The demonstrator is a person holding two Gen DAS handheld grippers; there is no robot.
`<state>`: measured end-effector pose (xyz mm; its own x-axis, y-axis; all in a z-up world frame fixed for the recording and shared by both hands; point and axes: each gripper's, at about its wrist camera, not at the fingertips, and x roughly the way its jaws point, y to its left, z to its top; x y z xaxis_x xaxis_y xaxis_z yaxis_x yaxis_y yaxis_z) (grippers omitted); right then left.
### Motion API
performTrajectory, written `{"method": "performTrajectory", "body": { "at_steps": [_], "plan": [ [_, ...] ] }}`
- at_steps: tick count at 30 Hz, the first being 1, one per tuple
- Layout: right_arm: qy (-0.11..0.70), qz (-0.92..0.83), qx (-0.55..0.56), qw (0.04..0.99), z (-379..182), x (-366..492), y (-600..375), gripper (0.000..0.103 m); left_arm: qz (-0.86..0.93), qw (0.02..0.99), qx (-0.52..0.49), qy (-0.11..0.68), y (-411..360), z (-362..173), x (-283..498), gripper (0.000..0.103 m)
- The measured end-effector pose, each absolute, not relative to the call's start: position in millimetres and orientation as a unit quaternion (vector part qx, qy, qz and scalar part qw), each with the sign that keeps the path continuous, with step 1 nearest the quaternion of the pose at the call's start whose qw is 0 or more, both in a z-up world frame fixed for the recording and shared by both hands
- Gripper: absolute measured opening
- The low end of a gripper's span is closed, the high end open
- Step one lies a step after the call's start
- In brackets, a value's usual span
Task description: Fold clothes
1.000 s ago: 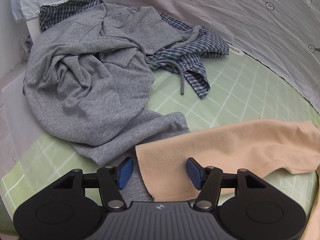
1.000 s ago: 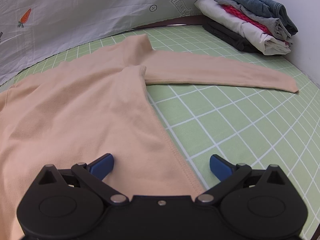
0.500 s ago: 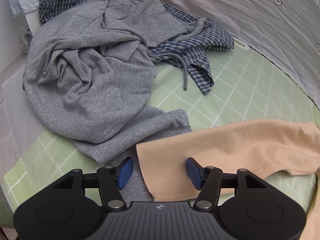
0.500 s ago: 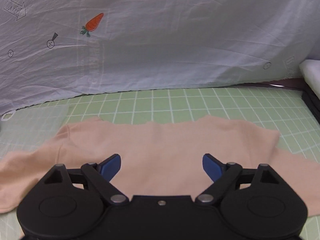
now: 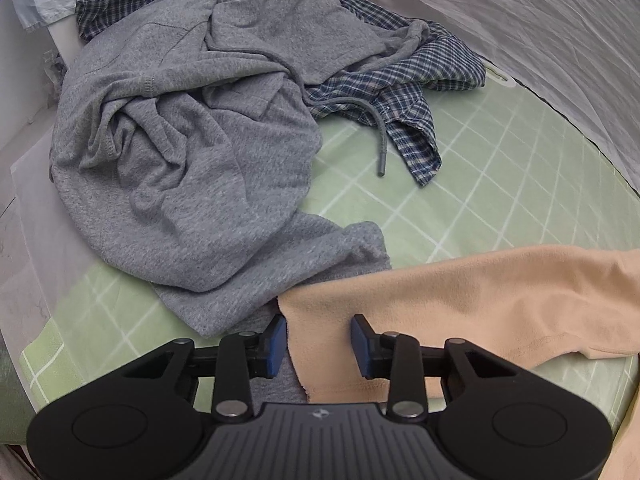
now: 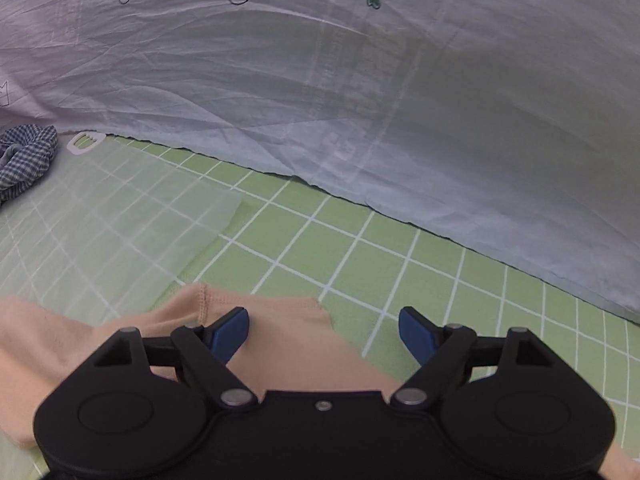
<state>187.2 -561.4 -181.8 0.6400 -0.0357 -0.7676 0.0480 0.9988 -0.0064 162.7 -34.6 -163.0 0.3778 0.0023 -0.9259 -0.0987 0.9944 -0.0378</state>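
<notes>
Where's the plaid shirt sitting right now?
In the left wrist view the plaid shirt lies crumpled at the far end of the green grid mat, partly under the grey hoodie, beside the white sheet.

Surface: we see a green mat (image 5: 500,184) with a white grid covering it.
Far edge: we find a pale crinkled sheet (image 6: 360,100) printed with a carrot rising behind the mat.
Left part: a grey sweatshirt (image 5: 192,168) lies crumpled on the mat, partly over a blue plaid shirt (image 5: 404,92).
Near part: we see a peach top (image 5: 480,296) spread flat, its end overlapping the sweatshirt's hem.
Overlay: a translucent film (image 6: 100,220) lies on the mat.
</notes>
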Motion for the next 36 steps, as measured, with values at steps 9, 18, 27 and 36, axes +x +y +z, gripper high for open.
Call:
{"method": "performTrajectory", "body": {
  "at_steps": [9,18,27,36],
  "plan": [
    [0.413,0.044,-0.007,0.91,-176,198,-551,0.008,0.055,0.838,-0.074,0.538,-33,-157,165,0.004],
    [0.373,-0.06,0.082,0.922,-182,209,-576,0.013,0.058,0.865,-0.076,0.493,-31,-145,187,0.005],
    [0.326,-0.19,0.095,0.921,-149,121,-583,0.083,0.042,0.881,-0.058,0.468,-47,-128,172,0.056],
    [0.384,-0.297,0.119,0.866,-158,-99,-555,0.085,-0.139,0.865,-0.002,0.482,-126,-131,94,0.065]
  ]
}}
